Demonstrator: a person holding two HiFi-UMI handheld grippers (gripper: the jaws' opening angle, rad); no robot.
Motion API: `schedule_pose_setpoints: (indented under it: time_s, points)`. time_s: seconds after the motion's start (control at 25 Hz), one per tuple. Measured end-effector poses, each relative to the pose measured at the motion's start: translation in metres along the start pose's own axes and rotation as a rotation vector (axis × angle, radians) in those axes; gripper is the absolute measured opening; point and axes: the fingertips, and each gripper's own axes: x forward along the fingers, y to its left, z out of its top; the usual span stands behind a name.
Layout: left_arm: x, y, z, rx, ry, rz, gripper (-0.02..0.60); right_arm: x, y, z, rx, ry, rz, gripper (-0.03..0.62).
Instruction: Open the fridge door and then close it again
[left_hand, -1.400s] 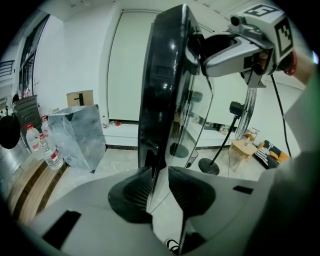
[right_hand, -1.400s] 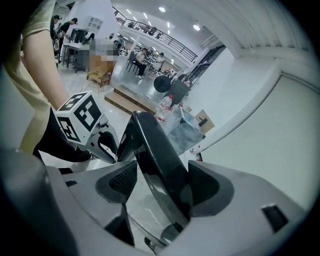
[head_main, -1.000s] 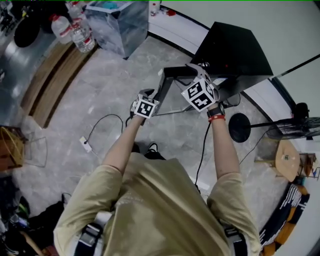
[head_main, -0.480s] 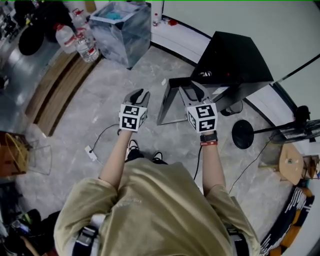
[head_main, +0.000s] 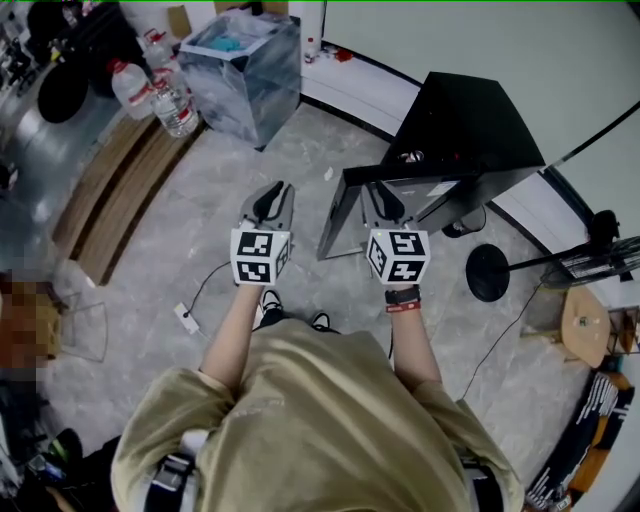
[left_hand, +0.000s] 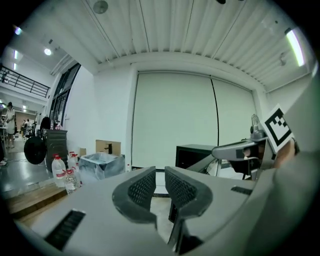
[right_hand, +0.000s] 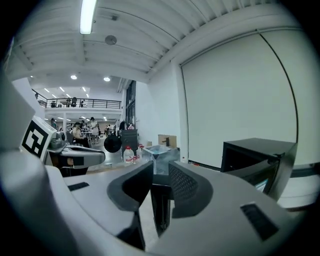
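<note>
A small black fridge (head_main: 470, 125) stands on the floor ahead, and its door (head_main: 338, 215) hangs swung out to the left. My right gripper (head_main: 380, 192) hovers by the door's top edge. Its jaws are closing to a narrow gap with nothing between the pads. In the right gripper view (right_hand: 161, 170) the door's dark edge (right_hand: 159, 210) shows through that gap, further off. My left gripper (head_main: 278, 190) is held over bare floor left of the door. In the left gripper view (left_hand: 160, 172) its jaws are also closing and empty. The fridge (left_hand: 195, 152) shows beyond them.
A clear plastic bin (head_main: 240, 60) and water bottles (head_main: 150, 75) stand at the far left by a wooden platform (head_main: 110, 180). Right of the fridge are a round black stand base (head_main: 487, 265) and a wooden stool (head_main: 580, 320). A cable (head_main: 200, 275) lies on the floor.
Both grippers have come back from the fridge door and risen. The right gripper has rolled upright and its jaws have narrowed. The left jaws have narrowed too.
</note>
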Motion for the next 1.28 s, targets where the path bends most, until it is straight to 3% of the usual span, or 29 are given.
schedule_pose_setpoints:
  time_s: [0.28, 0.72, 1.28]
  points:
    - [-0.012, 0.011, 0.006, -0.046, -0.048, 0.025, 0.050, -0.002, 0.002, 0.005, 0.027, -0.050, -0.072, 0.078]
    - [-0.014, 0.024, 0.007, -0.038, -0.069, 0.047, 0.023, 0.007, 0.013, 0.003, 0.040, -0.061, -0.077, 0.037]
    - [0.001, 0.016, -0.003, -0.037, -0.034, -0.018, 0.020, 0.015, 0.015, 0.004, 0.031, -0.064, -0.063, 0.023]
